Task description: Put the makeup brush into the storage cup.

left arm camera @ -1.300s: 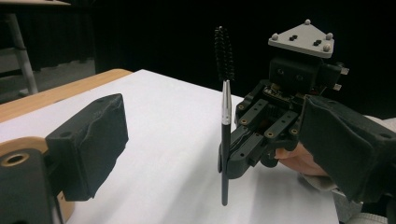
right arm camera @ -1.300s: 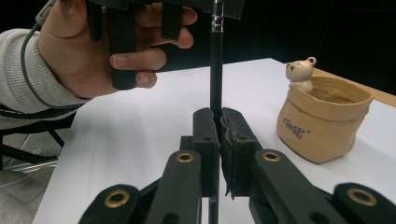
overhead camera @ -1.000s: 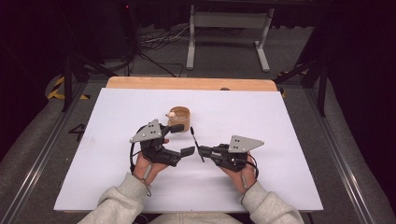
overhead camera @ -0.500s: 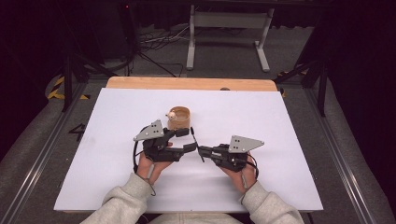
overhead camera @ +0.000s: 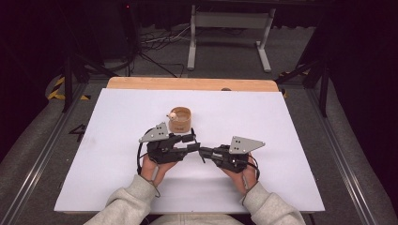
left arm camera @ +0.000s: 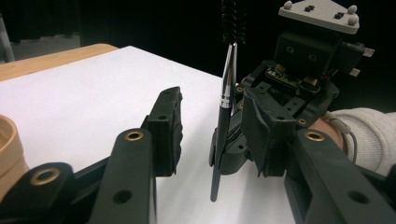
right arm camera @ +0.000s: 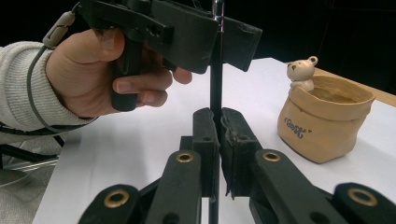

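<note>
A thin black brush [left arm camera: 223, 116] with a silver ferrule and black bristles stands upright, and my right gripper [right arm camera: 218, 123] is shut on its handle [right arm camera: 215, 93]. My left gripper [left arm camera: 212, 114] is open, with one jaw on each side of the brush and neither pressed on it. In the high view the left gripper [overhead camera: 191, 142] and the right gripper [overhead camera: 202, 152] meet tip to tip at the table's middle. A tan bag-shaped cup [overhead camera: 180, 123] with a small bear figure [right arm camera: 301, 72] on its rim stands just behind the left gripper.
A white sheet [overhead camera: 291, 126] covers the table, with a strip of bare wood [overhead camera: 187, 83] along its far edge. Beyond the table are a dark floor, cables and a metal stand [overhead camera: 230, 28].
My left gripper has moved right toward the right gripper, so its open jaws now straddle the brush. The right gripper and the cup have stayed in place.
</note>
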Demonstrator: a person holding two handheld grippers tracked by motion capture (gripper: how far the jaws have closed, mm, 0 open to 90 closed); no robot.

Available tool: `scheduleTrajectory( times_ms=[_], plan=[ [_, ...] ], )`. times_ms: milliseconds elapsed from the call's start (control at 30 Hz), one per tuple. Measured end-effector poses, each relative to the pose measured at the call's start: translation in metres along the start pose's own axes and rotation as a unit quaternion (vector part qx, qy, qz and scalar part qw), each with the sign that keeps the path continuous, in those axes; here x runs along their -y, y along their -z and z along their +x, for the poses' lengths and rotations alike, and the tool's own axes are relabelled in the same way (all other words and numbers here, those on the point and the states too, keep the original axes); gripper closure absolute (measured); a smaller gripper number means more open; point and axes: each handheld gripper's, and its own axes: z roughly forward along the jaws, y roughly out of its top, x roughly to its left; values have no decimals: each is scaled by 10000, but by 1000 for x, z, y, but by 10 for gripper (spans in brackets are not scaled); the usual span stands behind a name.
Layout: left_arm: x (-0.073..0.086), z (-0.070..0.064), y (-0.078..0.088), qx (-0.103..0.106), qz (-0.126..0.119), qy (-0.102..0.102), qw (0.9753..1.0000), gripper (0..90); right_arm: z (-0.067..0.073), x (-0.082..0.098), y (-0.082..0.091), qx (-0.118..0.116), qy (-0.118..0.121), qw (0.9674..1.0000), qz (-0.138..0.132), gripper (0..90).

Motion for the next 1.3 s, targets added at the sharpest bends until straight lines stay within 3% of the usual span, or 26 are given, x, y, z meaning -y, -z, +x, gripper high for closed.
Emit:
scheduleTrajectory(
  times_ms=[500,933,1100,1233,1267,1300],
  plan=[
    [1,-2,-3,29,139,-57,9999,825,0,1,-1,46,-8,10000,27,849],
    [-3,-7,-2,53,140,-111,9998,845,1,-1,0,-3,-3,10000,-14,828],
    [-8,-9,0,39,123,-234,9996,845,3,-4,-1,65,-4,9999,-119,493],
    [-14,-9,3,14,120,-280,9995,845,2,-5,0,55,-25,9994,-335,281],
    [-15,-8,3,9,125,-309,9994,845,2,-6,0,166,-106,9995,-266,172],
    [-16,-7,4,-17,128,-367,9992,845,1,-7,0,270,-182,9993,-201,136]
  ],
)
